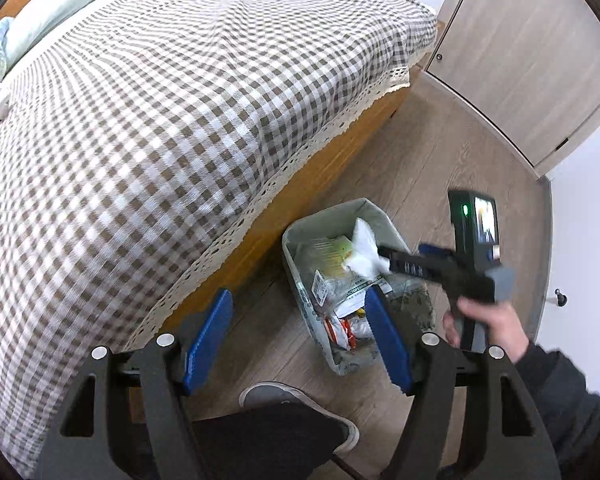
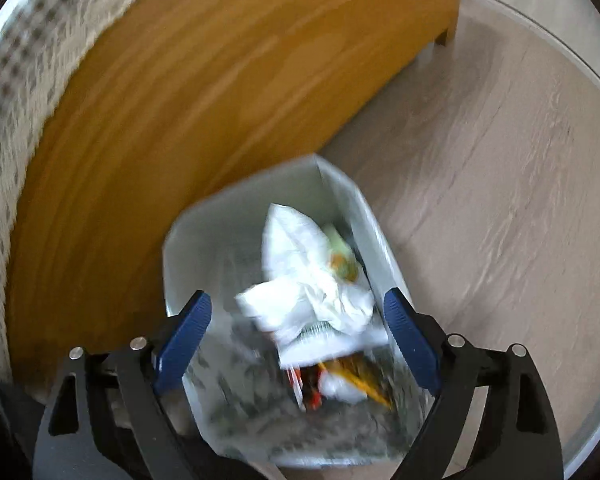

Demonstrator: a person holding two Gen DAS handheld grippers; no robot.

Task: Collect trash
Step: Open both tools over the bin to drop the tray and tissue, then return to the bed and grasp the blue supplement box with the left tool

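A small pale trash bin [image 1: 296,240] stands on the wood floor beside the bed and holds several wrappers. In the left wrist view my left gripper [image 1: 300,336] is open and empty, above the floor near the bin. My right gripper [image 1: 384,258] reaches over the bin from the right, next to a crumpled white paper [image 1: 364,248]. In the right wrist view the right gripper [image 2: 300,340] has its jaws wide apart over the bin [image 2: 236,216], and the white paper [image 2: 300,276] lies loose between them on top of the trash. That view is blurred.
A bed with a brown checked cover [image 1: 160,100] fills the left; its wooden side [image 2: 200,80] runs behind the bin. A grey cabinet door [image 1: 520,60] stands at the right. My shoe [image 1: 292,400] is on the floor below the left gripper.
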